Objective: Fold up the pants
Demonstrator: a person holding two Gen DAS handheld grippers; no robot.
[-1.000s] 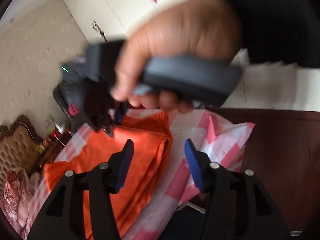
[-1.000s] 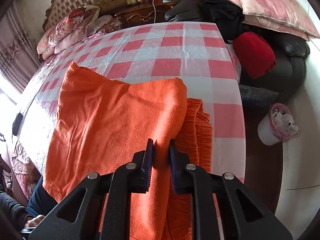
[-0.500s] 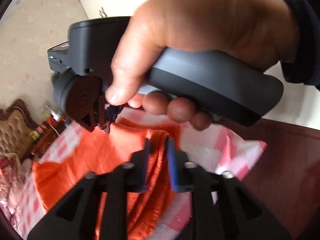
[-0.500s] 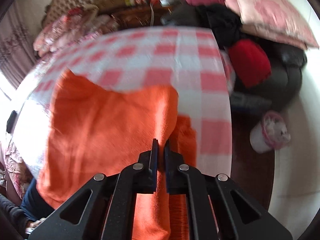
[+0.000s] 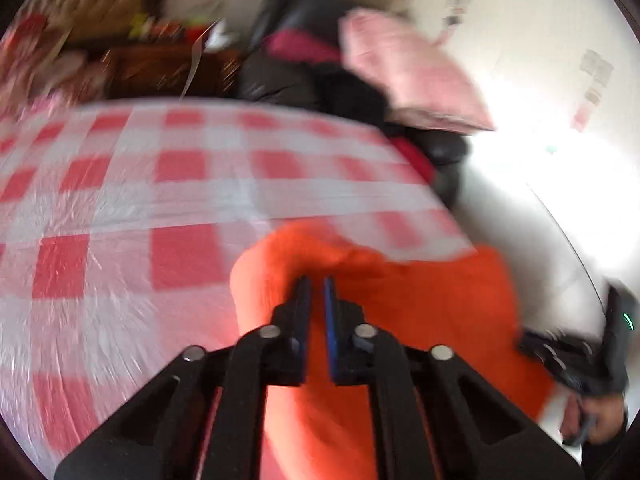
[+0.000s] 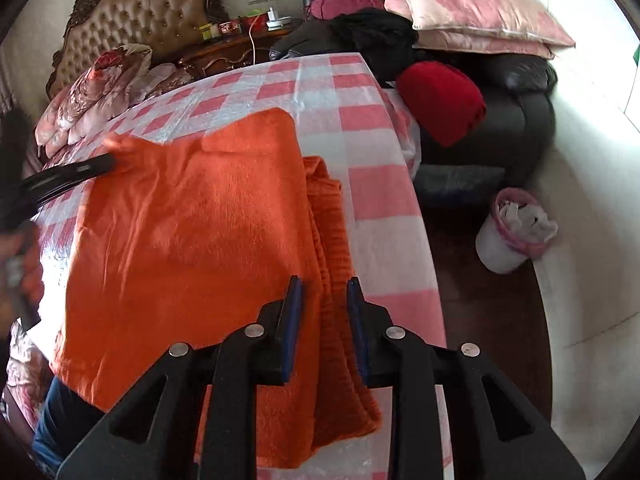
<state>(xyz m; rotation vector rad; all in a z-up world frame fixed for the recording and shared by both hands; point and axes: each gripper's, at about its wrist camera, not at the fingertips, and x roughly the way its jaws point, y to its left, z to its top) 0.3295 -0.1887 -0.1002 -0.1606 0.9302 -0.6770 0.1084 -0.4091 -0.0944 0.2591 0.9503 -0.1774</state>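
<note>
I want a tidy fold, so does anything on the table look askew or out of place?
Yes. The orange pants are folded unevenly: the ribbed waistband part sticks out from under the top layer on the right. The near end hangs over the edge of the checked table. The left gripper holds up a bunched corner.

Colours as I see them from my two cameras. Pants (image 6: 192, 232): solid orange. Cloth (image 6: 372, 196) under them: red-and-white check beneath a clear glossy film. My right tongs (image 6: 322, 304): black arms, blue pads (image 6: 294, 300); left tongs (image 5: 314, 304) the same. Pillows (image 6: 468, 8): pink with a rose print. Cushion (image 6: 440, 100): plain red. Sofa (image 6: 516, 104): black. Headboard (image 6: 148, 20): tan, buttoned, dark carved frame. Bin (image 6: 508, 236): white, pink liner.
</note>
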